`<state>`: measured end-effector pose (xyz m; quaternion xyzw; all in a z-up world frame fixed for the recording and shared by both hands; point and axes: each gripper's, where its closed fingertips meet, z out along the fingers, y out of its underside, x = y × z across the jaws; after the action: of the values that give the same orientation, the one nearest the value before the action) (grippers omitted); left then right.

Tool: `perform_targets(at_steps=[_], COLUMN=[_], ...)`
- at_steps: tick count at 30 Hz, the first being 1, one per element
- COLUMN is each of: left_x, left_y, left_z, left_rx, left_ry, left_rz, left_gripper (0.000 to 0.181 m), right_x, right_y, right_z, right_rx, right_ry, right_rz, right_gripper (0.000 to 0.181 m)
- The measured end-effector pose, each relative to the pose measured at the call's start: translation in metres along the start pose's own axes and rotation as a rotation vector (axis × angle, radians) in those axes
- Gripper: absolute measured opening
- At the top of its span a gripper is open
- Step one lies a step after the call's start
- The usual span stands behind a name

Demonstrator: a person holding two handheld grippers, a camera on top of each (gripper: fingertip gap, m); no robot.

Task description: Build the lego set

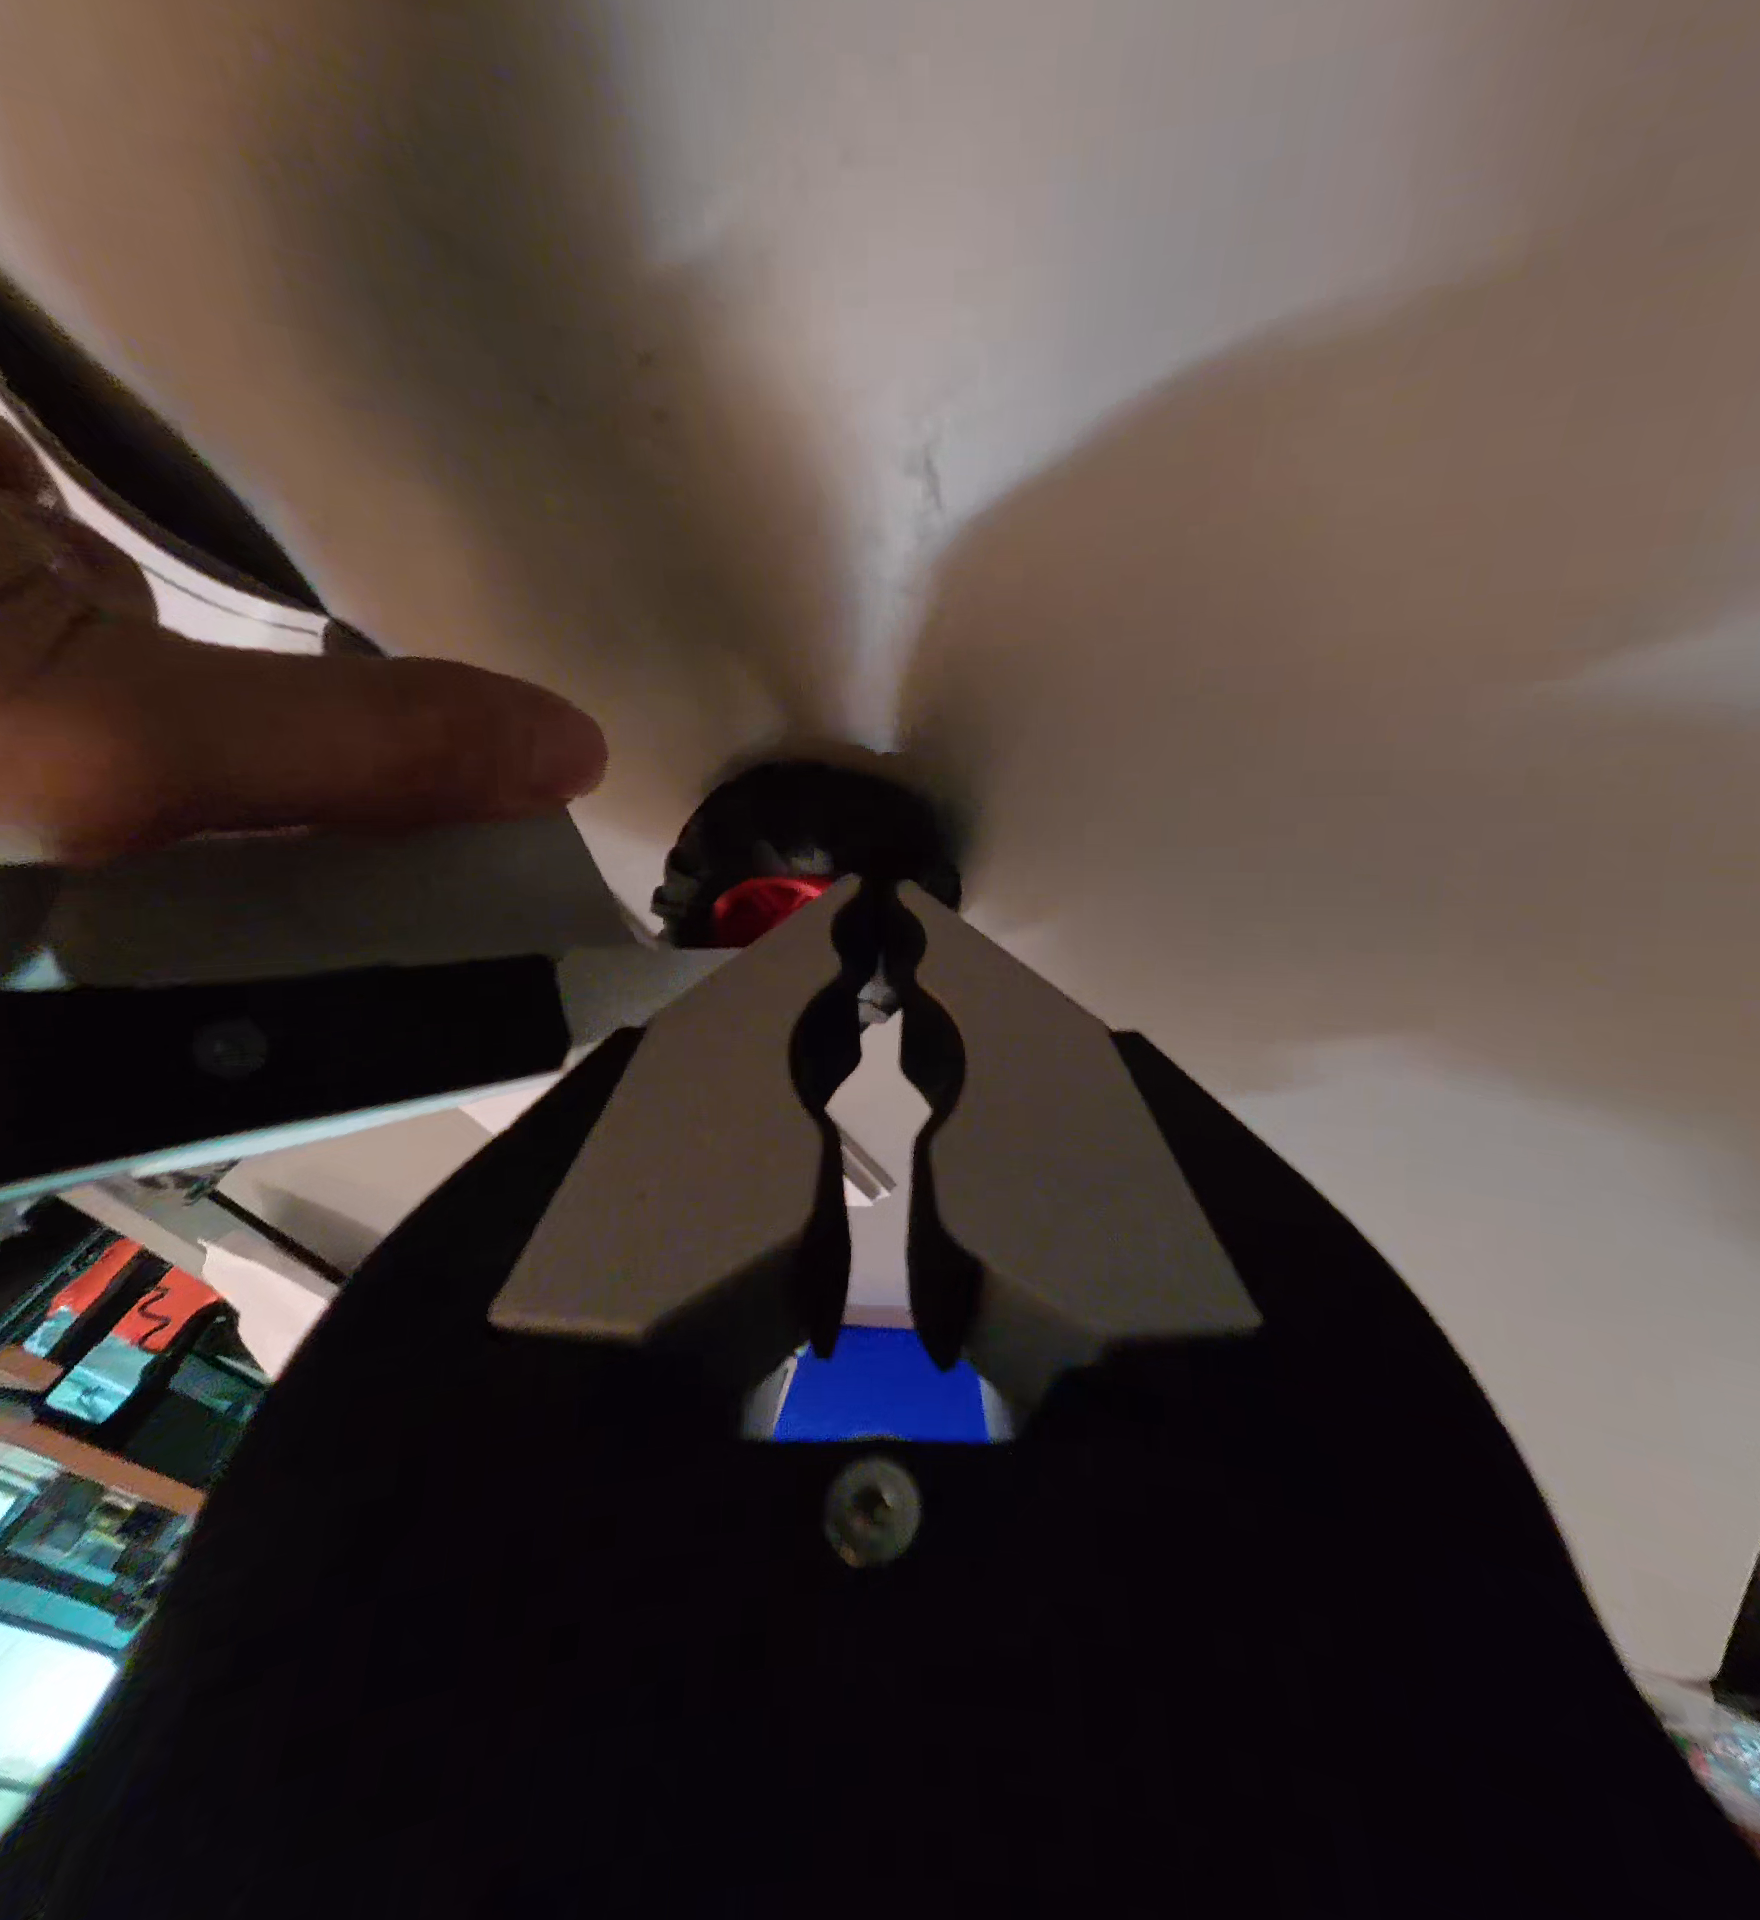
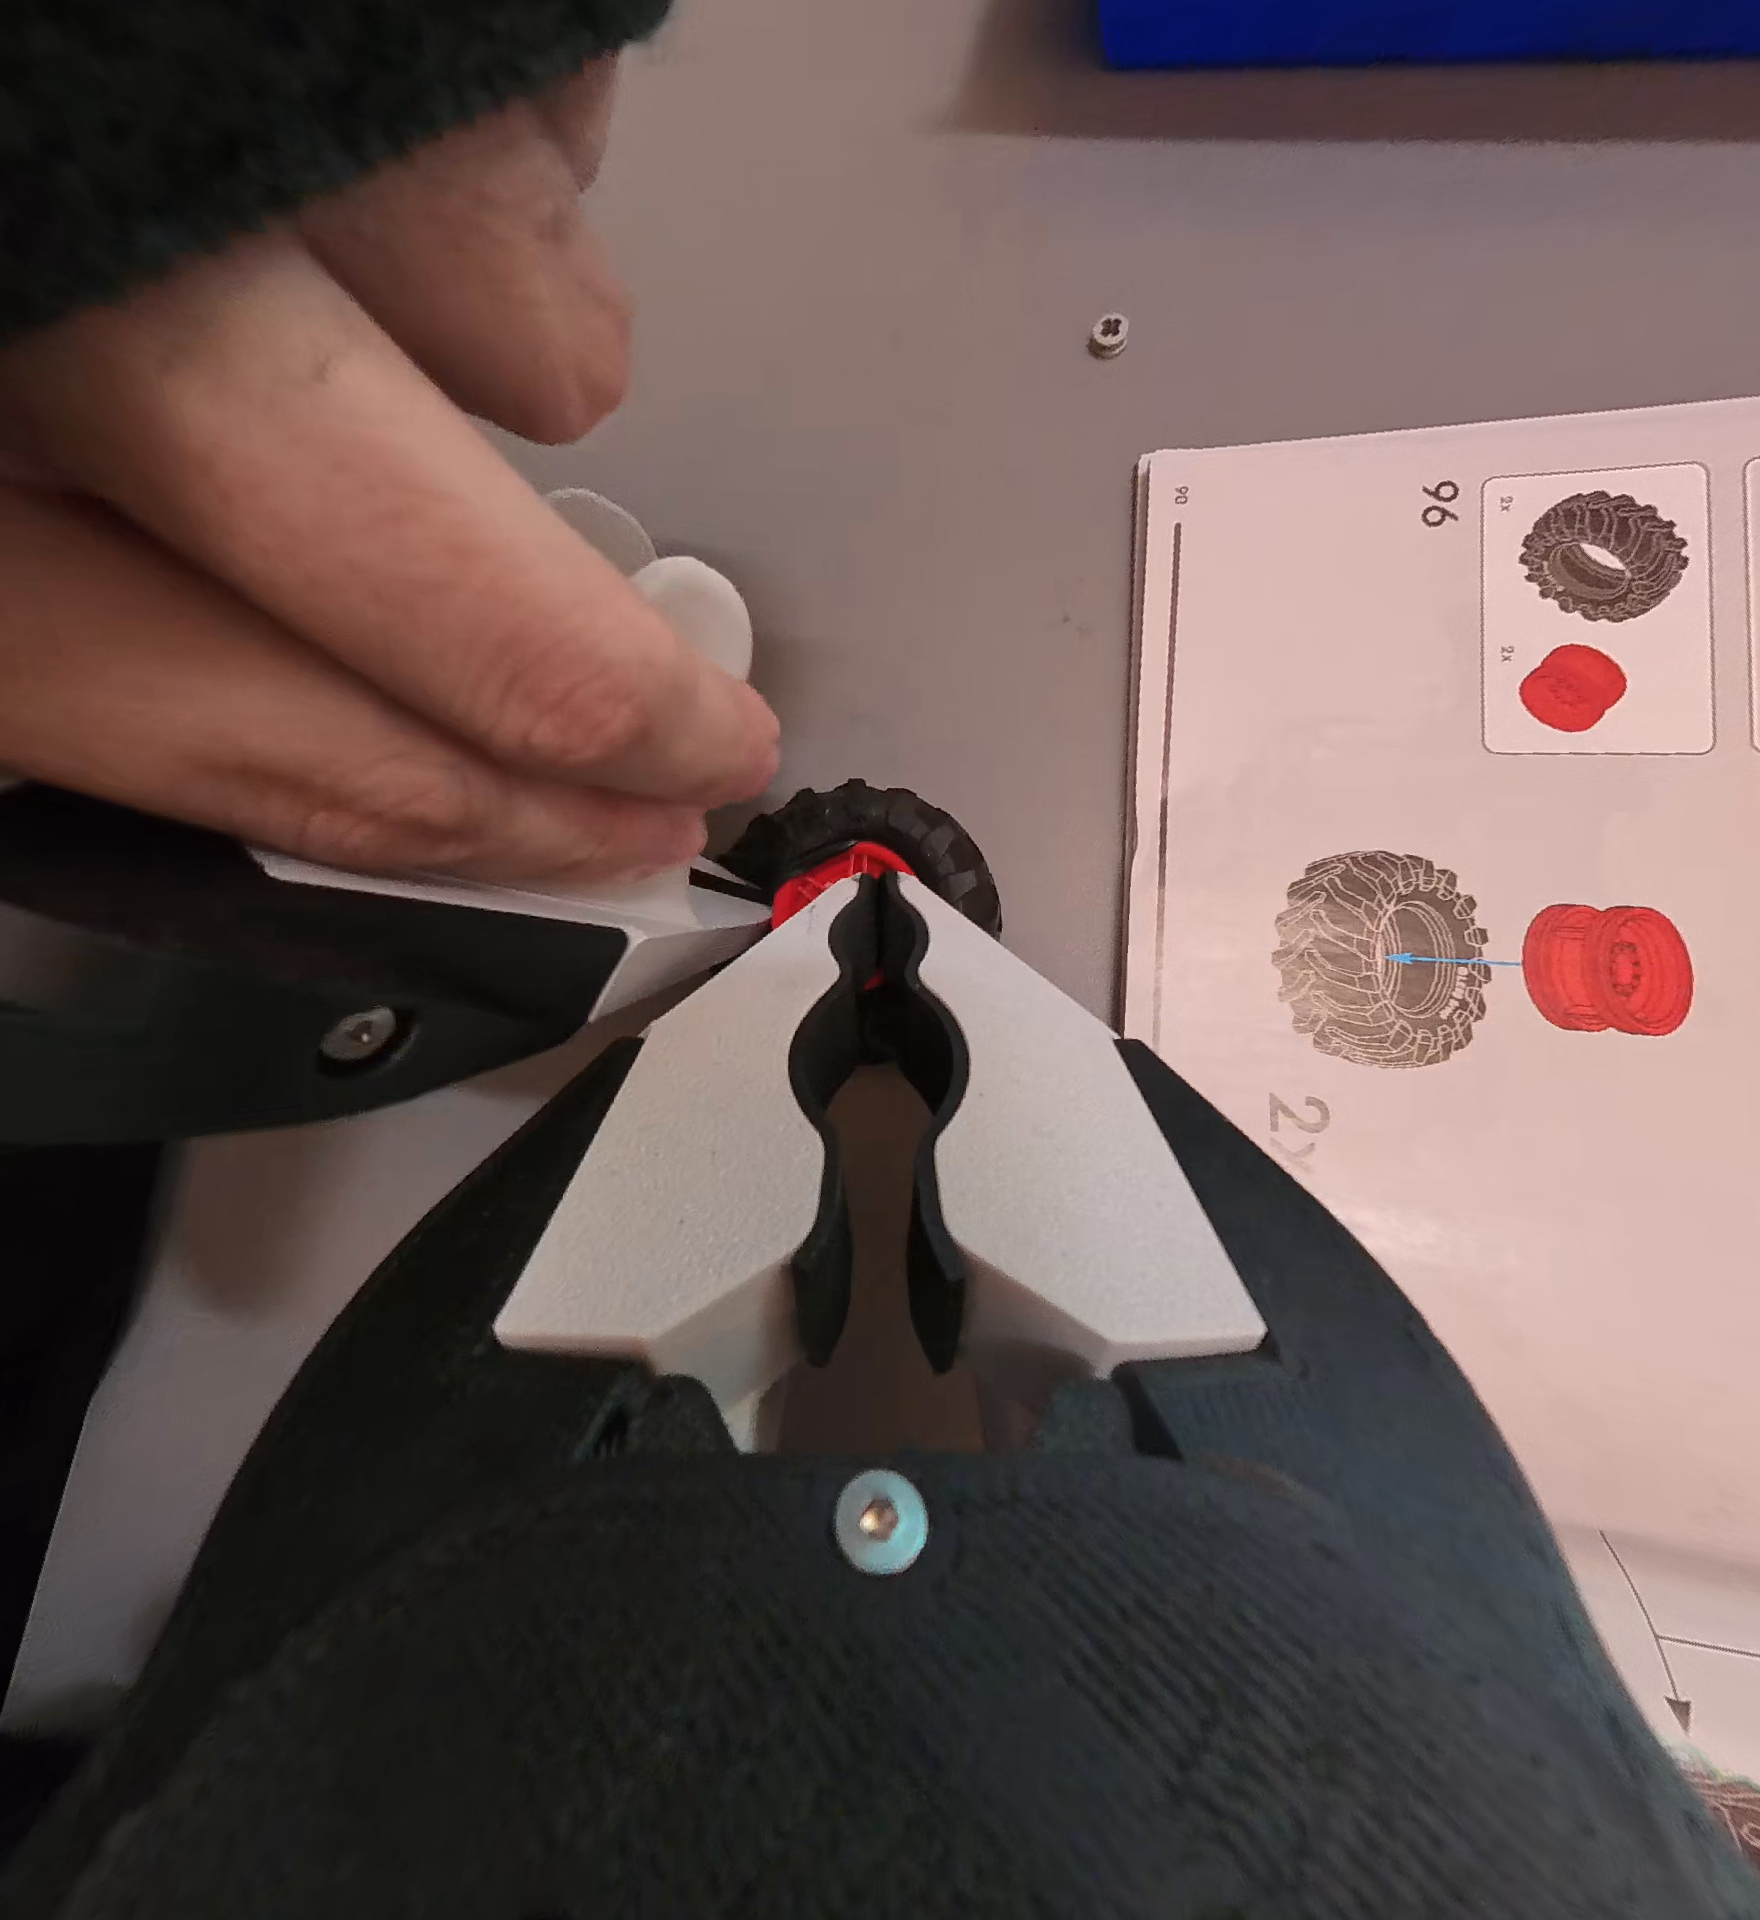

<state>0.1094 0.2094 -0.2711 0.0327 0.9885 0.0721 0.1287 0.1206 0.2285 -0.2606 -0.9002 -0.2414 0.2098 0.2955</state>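
A small black tyre with a red rim in its hole is held just above the grey table. My right gripper is shut on the red rim, and red shows between its pads. My left gripper is shut on the black tyre, with the red rim just left of its tips. Each view shows the other gripper coming in from the left, with its tip at the wheel: the left gripper and the right gripper. Most of the wheel is hidden behind the fingers.
An open instruction booklet lies on the table to the right of the wheel. A blue bin stands at the far edge. A person's hand holds the left gripper, over small white round pieces. A screw head sits in the table.
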Motion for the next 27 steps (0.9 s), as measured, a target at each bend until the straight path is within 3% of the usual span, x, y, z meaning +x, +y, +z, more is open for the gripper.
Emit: perform_targets(at_steps=[1,6,8,11,21,23,24,26,27], left_x=[0.0,-0.011,-0.01,-0.014,-0.002,0.046,0.042,0.015,0.015], left_y=[-0.001,0.004,0.007,0.022,0.022,0.023,0.006,0.024,0.025], left_z=[0.0,-0.011,-0.012,-0.018,-0.016,-0.006,-0.007,-0.009,-0.015], left_rx=[0.028,0.177,0.246,0.243,0.216,0.127,0.207,0.041,0.079], left_ry=[-0.005,-0.228,-0.237,-0.226,-0.074,0.195,0.135,-0.092,-0.059], left_rz=[-0.042,-0.236,-0.326,-0.351,-0.065,0.095,0.125,0.223,0.168], left_gripper=[0.0,0.0,0.0,0.0,0.0,0.0,0.0,0.0,0.0], right_x=[0.0,0.0,0.0,0.0,0.0,0.0,0.0,0.0,0.0], right_y=[0.0,-0.001,-0.001,-0.001,-0.001,-0.001,-0.001,-0.001,-0.001], right_z=[0.0,0.0,0.0,0.0,0.0,0.0,0.0,0.0,0.0], right_rx=[0.002,0.001,0.008,0.016,0.014,0.007,0.008,0.009,0.015], right_ry=[-0.002,-0.002,-0.007,-0.014,-0.013,-0.006,-0.005,-0.005,-0.013], right_rz=[-0.001,-0.011,-0.004,0.004,0.008,0.002,0.005,0.006,0.01], right_gripper=[0.0,0.0,0.0,0.0,0.0,0.0,0.0,0.0,0.0])
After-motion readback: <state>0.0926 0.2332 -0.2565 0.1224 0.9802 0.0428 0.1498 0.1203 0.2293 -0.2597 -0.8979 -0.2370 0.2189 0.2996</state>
